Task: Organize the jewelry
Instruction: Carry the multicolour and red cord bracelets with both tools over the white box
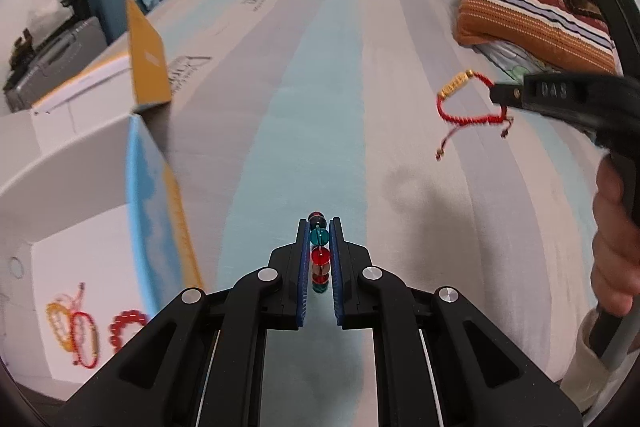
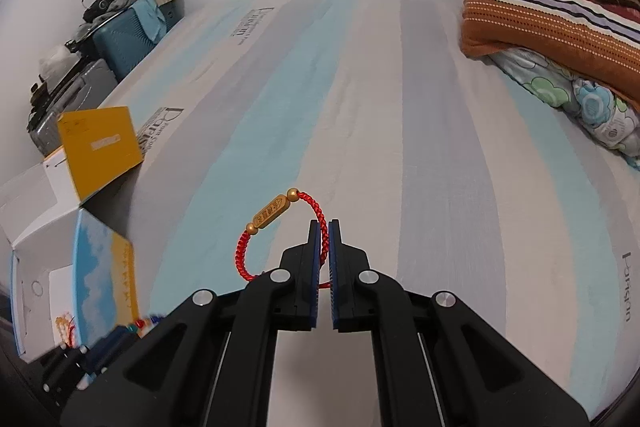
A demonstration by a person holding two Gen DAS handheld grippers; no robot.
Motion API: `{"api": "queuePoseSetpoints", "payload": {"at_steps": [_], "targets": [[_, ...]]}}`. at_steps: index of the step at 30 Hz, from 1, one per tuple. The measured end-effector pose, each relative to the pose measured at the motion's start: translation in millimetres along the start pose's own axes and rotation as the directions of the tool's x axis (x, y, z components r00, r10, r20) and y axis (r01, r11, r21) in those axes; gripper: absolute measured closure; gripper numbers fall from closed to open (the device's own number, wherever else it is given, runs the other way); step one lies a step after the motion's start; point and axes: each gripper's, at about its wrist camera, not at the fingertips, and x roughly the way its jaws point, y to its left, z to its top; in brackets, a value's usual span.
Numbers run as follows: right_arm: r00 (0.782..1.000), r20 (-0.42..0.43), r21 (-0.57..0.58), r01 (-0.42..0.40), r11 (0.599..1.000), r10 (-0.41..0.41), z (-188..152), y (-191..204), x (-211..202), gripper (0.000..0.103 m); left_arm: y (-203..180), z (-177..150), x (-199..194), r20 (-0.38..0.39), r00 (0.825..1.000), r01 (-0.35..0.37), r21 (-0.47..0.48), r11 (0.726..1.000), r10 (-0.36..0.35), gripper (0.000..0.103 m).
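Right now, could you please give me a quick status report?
Left gripper shut on bead bracelet. Right gripper shut on red cord bracelet. Open box left, nothing in the way.

glossy glass-like beads (image 1: pixel 320 255), braided red cord bracelet (image 2: pixel 280 227), matt cloth sheet (image 2: pixel 400 147)

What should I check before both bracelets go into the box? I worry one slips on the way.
1. Left claw shut on multicoloured glass-bead bracelet: ok.
2. Right claw shut on red braided cord bracelet with gold charm: ok.
3. Open white cardboard box within view: ok.
4. Free room inside beside the bracelets already there: ok.
5. Cord's loose tails clear of the striped bedsheet: ok.
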Motion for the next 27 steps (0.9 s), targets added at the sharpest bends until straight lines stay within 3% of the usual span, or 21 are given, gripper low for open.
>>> {"api": "queuePoseSetpoints", "payload": {"at_steps": [12,27], "targets": [[1.0,0.008,-0.065,-0.023,0.998,0.024,-14.0,44.6,-36.8,0.1,28.6,6.0,-54.1,0.059,0.995,-0.075,-0.043,0.996,0.077,0.094],[0.988,0.021,-0.144,-0.148,0.978,0.153,-31.9,142.3,-67.8,0.1,89.6,-0.6,-98.0,0.082,0.982,-0.158,-0.126,0.979,0.169,0.094]]}}
